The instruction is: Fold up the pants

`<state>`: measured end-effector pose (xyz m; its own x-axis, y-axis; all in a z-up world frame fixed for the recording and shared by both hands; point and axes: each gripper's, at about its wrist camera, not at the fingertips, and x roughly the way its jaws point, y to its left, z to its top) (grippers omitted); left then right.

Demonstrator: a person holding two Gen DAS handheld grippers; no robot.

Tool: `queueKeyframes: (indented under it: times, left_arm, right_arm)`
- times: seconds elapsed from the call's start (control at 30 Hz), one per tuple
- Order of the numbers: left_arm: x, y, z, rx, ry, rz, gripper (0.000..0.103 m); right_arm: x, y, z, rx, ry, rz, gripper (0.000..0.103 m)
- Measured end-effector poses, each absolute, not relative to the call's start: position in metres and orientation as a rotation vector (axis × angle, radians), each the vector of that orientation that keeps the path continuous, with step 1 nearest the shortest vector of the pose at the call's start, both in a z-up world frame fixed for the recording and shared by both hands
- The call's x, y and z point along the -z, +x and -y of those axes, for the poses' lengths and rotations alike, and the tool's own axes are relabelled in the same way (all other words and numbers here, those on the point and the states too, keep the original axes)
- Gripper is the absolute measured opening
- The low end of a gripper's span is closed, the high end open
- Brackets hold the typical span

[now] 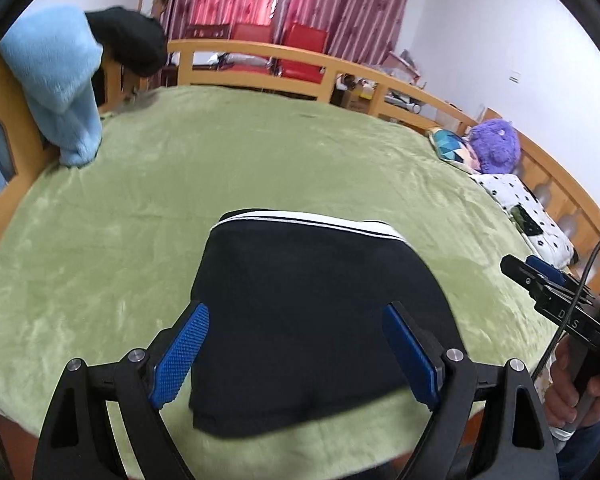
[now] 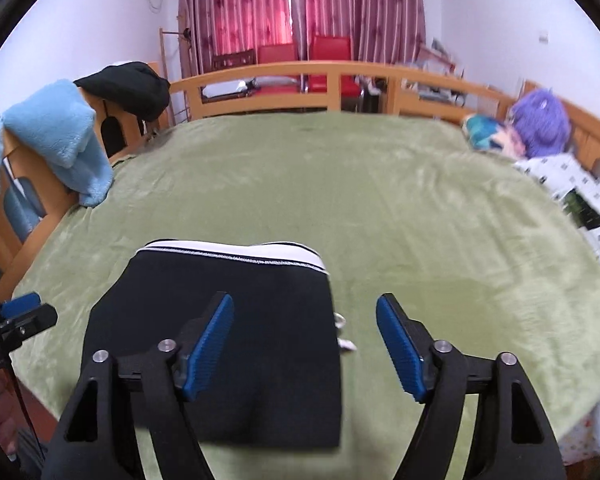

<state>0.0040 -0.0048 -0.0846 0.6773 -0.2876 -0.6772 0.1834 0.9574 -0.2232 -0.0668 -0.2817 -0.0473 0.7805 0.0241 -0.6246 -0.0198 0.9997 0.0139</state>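
The black pants [image 1: 300, 320] lie folded into a compact rectangle on the green bed cover, with a white striped waistband at the far edge. They also show in the right wrist view [image 2: 236, 320], with drawstring tips [image 2: 342, 334] poking out on the right side. My left gripper [image 1: 296, 354] is open and empty, hovering over the near part of the pants. My right gripper [image 2: 305, 348] is open and empty above the pants' right edge. It also shows in the left wrist view [image 1: 540, 276] at the right.
The green cover [image 1: 220, 168] spans the bed inside a wooden rail [image 1: 340, 68]. A light blue fleece [image 1: 64, 92] and a black garment [image 1: 132, 40] hang at the left. A purple plush [image 1: 496, 146], pillows and a phone [image 1: 526, 220] lie at the right.
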Motion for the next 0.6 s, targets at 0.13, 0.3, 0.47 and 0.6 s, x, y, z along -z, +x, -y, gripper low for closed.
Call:
queueKeyframes:
  times: [0.13,0.3,0.47,0.6]
  left_arm:
    - [0.068,-0.028,0.014,0.254,-0.117,-0.778,0.089]
    - [0.045,-0.063,0.020,0.222,-0.091,-0.734,0.089]
    - [0.020,-0.089,0.023,0.181,-0.079,-0.692,0.091]
    - [0.013,-0.103,0.027,0.200,-0.067,-0.692,0.092]
  right_arm:
    - [0.036,-0.109,0.298,-0.013,0.071,-0.666,0.078]
    - [0.024,-0.144,0.298,-0.019,0.090,-0.678,0.079]
    - [0.020,-0.172,0.292,-0.007,0.072,-0.638,0.101]
    - [0.018,-0.181,0.294,-0.028,0.089,-0.641,0.103]
